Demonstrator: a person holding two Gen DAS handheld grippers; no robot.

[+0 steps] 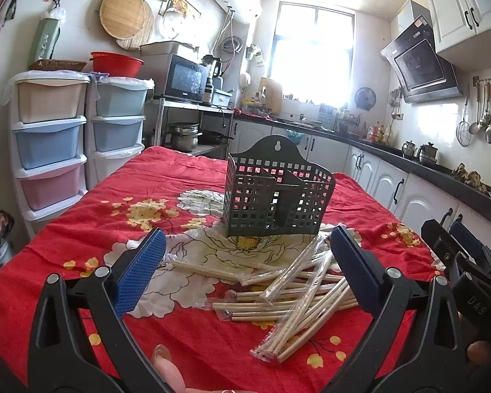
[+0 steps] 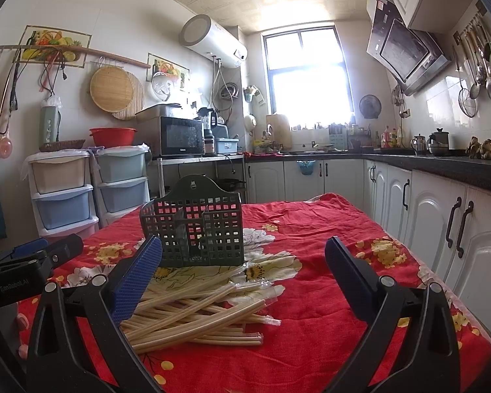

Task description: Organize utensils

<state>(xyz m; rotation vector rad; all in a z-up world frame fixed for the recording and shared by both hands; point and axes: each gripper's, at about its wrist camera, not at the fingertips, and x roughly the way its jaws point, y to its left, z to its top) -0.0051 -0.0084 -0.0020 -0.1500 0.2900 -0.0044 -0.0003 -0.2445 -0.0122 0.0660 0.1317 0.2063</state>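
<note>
Both my grippers are off the table and holding nothing. My left gripper [image 1: 247, 262] has its jaws spread wide, blue pads [image 1: 140, 273] facing each other across the pile. My right gripper [image 2: 244, 271] is spread wide too, nothing between its fingers. It sits just right of the left one and shows at the right edge of the left wrist view.

Landmark: the dark green perforated utensil holder [image 1: 275, 193], upright on the red floral tablecloth [image 1: 81, 229], its hanging tab rising from its far wall. Dividers split the inside into compartments; I see nothing standing in them.

Chopsticks [image 1: 291, 291]: loose heap of pale pairs in clear plastic sleeves, on the cloth directly on my side of the holder, crossing each other at mixed angles. The farthest ends reach the holder's base; I can't tell whether they touch it. In the right wrist view the heap [image 2: 196, 314] sits nearer my left pad than the right one.

Beyond the holder and to its left: stacked pastel drawer units [image 1: 49, 137] with a red basin [image 1: 116, 64] on top, then a microwave [image 1: 186, 80] on a metal rack. Beyond and to its right: white cabinets [image 1: 392, 190] under a dark counter, with a bright window [image 1: 311, 52] at the far wall.
</note>
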